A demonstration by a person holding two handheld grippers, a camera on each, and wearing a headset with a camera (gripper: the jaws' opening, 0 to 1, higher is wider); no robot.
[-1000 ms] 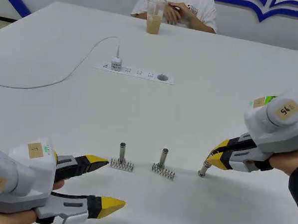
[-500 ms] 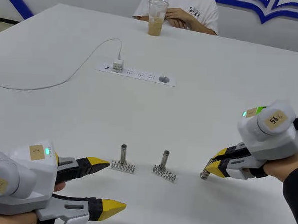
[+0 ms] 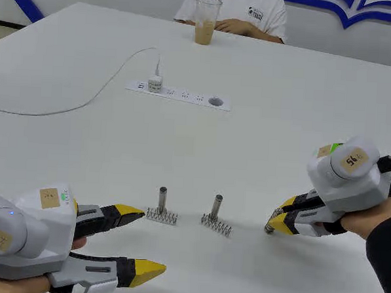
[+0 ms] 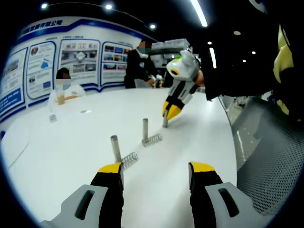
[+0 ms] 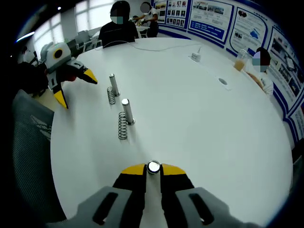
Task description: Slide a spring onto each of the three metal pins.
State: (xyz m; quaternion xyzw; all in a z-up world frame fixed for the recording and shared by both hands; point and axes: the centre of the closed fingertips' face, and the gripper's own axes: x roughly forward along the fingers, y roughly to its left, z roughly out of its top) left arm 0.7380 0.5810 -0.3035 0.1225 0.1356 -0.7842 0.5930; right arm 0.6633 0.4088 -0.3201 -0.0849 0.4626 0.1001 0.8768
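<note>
Two metal pins stand upright on the white table point(image 3: 262, 130): the left pin point(image 3: 162, 199) point(image 4: 115, 147) point(image 5: 113, 83) and the middle pin point(image 3: 216, 205) point(image 4: 145, 130) point(image 5: 127, 110). A spring point(image 3: 161, 216) point(image 4: 129, 159) point(image 5: 110, 95) lies at the left pin's foot, and a second spring point(image 3: 216, 225) point(image 4: 153, 139) point(image 5: 122, 125) at the middle pin's. My right gripper point(image 3: 280, 221) point(image 5: 153, 170) is shut on the third pin point(image 3: 270, 224) point(image 5: 153, 166) near its top. I cannot tell whether a spring is on it. My left gripper point(image 3: 140, 241) point(image 4: 156, 168) is open near the left pin, holding nothing.
A white power strip point(image 3: 178, 95) with a plugged-in charger point(image 3: 155, 85) and a trailing cable point(image 3: 86, 101) lies mid-table. A drink cup point(image 3: 204, 22) stands at the far edge before a seated person point(image 3: 235, 11). A mesh chair point(image 4: 266, 156) is by the table.
My right gripper has sunk slightly lower around the third pin. The left gripper, the other pins and the springs have stayed put; the head camera shifted a little.
</note>
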